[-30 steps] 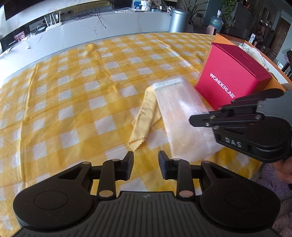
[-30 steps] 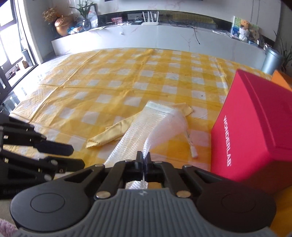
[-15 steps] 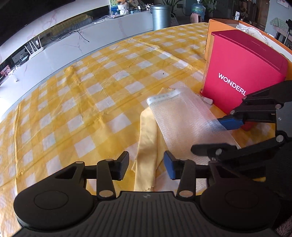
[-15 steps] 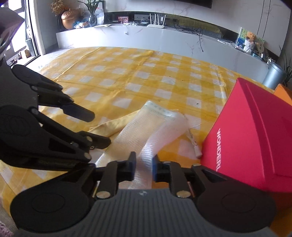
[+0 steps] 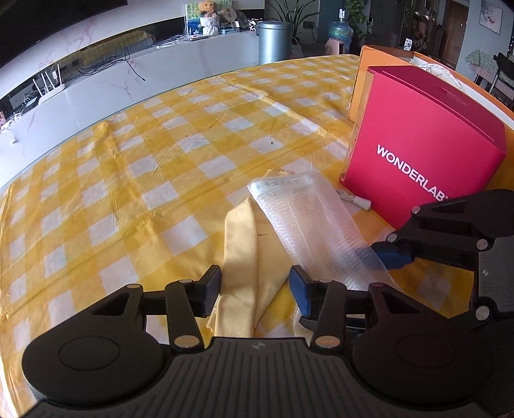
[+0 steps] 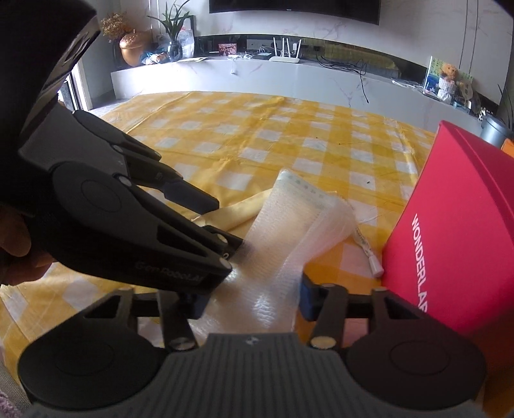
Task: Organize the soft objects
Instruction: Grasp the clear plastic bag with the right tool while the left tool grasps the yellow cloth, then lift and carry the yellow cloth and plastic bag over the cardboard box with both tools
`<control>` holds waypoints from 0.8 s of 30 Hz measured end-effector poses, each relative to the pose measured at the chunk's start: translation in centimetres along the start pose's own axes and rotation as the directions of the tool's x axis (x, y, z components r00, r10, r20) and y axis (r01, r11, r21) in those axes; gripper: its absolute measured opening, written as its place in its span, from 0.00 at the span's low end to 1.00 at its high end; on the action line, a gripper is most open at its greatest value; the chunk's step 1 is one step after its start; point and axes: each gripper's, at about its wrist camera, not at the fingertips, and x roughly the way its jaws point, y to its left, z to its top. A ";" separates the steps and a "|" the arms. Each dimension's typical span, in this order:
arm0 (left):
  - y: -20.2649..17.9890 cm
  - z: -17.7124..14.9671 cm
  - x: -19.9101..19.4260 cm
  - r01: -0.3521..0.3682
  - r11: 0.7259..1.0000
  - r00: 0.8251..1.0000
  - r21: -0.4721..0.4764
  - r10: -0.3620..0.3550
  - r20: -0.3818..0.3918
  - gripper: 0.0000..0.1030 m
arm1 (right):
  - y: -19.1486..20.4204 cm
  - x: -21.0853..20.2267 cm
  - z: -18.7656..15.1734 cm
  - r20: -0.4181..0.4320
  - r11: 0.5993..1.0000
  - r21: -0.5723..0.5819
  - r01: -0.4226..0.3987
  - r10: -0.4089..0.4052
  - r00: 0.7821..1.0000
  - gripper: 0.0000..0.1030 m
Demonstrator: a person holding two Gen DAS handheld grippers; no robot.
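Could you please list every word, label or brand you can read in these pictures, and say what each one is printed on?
"WONDERLAB": white capitals on the side of the red box.
"GenROBOT.AI", partly shadowed: on the left tool in the right wrist view.
Fine print on the mesh bag's white band: too small to read.
Picture stand on the far counter: too blurred.

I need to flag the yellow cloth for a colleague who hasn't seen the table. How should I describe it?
Find the red WONDERLAB box on the checked tablecloth. Left of it lies a white mesh bag, and the yellow cloth pokes out from under the bag's left edge. It is plain yellow and folded long, while the tablecloth is checked.
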 end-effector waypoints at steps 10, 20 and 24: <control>-2.6 -0.2 -1.0 -0.073 0.997 0.996 -0.014 0.073 -0.042 0.06 | -0.5 -2.5 -0.9 -0.071 1.000 -0.014 -0.007 0.006 0.997 0.01; -5.8 -1.5 -9.7 -0.070 0.962 0.997 -0.264 0.077 0.015 0.05 | -2.2 -9.2 -2.9 -0.052 0.999 -0.005 -0.043 0.042 0.998 0.00; -8.6 -1.7 -13.2 -0.120 0.941 0.990 -0.317 0.139 0.039 0.05 | -2.8 -12.7 -3.4 -0.003 0.997 0.028 -0.066 0.066 0.998 0.00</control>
